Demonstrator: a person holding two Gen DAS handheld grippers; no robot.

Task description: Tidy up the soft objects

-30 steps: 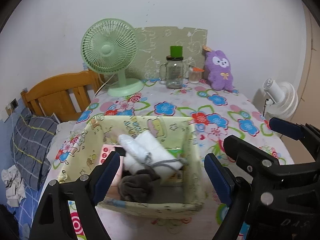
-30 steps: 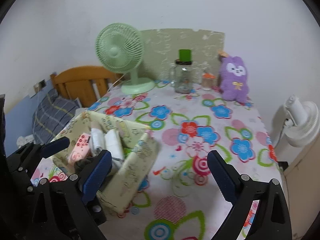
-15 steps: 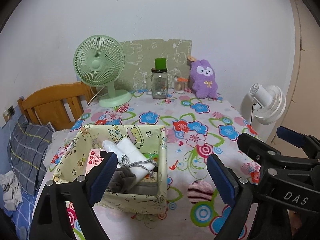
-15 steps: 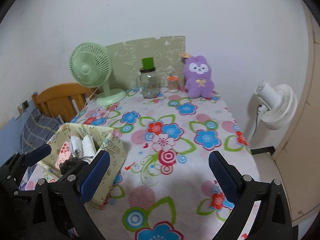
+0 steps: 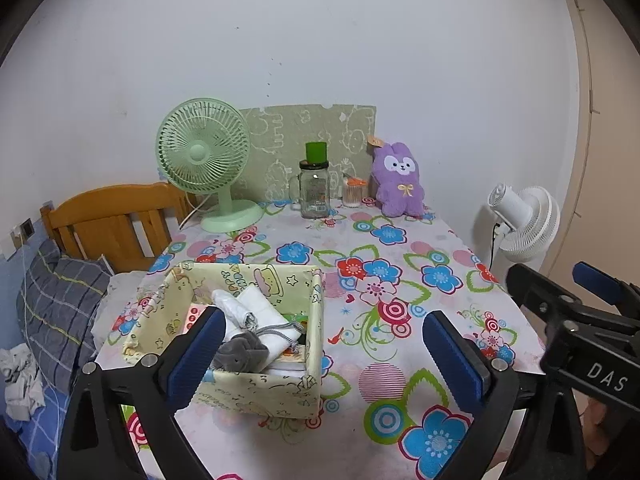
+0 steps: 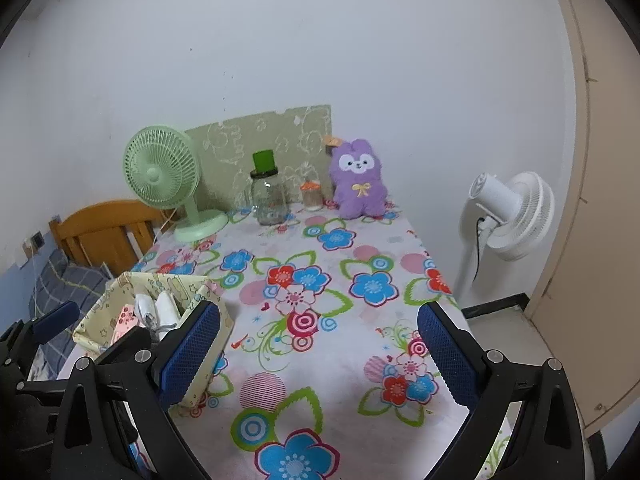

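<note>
Fabric bin (image 5: 256,390) near the worktop's (image 5: 440,344) front-left corner holds rolled white cloths (image 5: 256,312) and a grey piece (image 5: 240,354). Both grippers, left (image 5: 320,354) and right (image 6: 320,350), hover with jaws apart, empty. A careless nudge could tip the bin off the edge.

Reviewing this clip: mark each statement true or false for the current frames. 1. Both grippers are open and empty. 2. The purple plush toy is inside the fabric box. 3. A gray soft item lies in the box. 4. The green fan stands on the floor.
1. True. The left gripper and right gripper hold nothing, jaws wide apart.
2. False. The purple plush toy sits at the table's far edge, by the wall, apart from the fabric box.
3. True. A gray soft item rests among white cloths.
4. False. The green fan stands on the table.
</note>
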